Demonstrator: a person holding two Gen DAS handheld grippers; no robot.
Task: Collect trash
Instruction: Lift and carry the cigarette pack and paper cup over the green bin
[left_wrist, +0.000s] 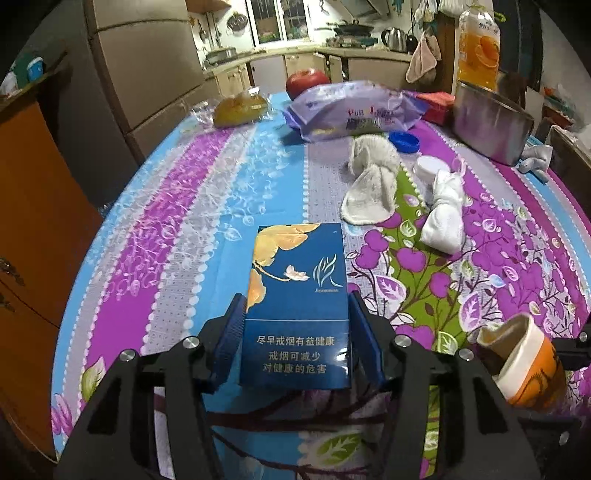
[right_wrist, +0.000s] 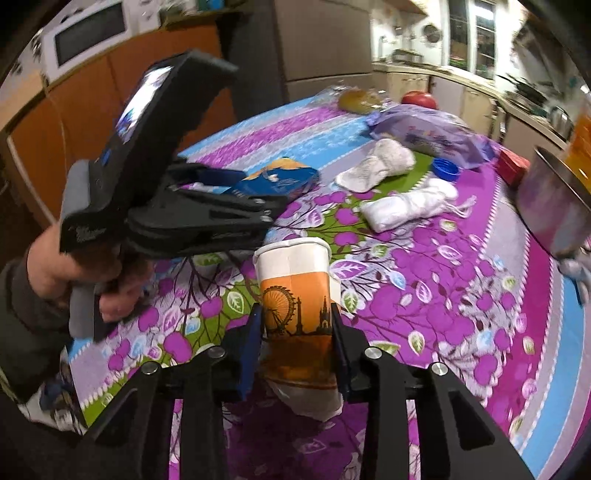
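My left gripper (left_wrist: 297, 317) is shut on a blue cigarette pack (left_wrist: 297, 295) with gold leaves, held just above the tablecloth. The pack also shows in the right wrist view (right_wrist: 277, 181), between the left gripper's fingers. My right gripper (right_wrist: 297, 321) is shut on a squashed orange and white paper cup (right_wrist: 295, 291) with a city skyline print. The cup also shows at the lower right of the left wrist view (left_wrist: 524, 362). Two crumpled white tissues (left_wrist: 373, 181) (left_wrist: 445, 214) lie on the table further off.
The table has a purple, blue and green flowered cloth (left_wrist: 177, 206). At the far end lie a purple plastic packet (left_wrist: 351, 110), a blue bottle cap (left_wrist: 404, 142), a red apple (left_wrist: 306, 83), a bagged bun (left_wrist: 240, 109), a red box (left_wrist: 437, 105) and a steel pot (left_wrist: 491, 125).
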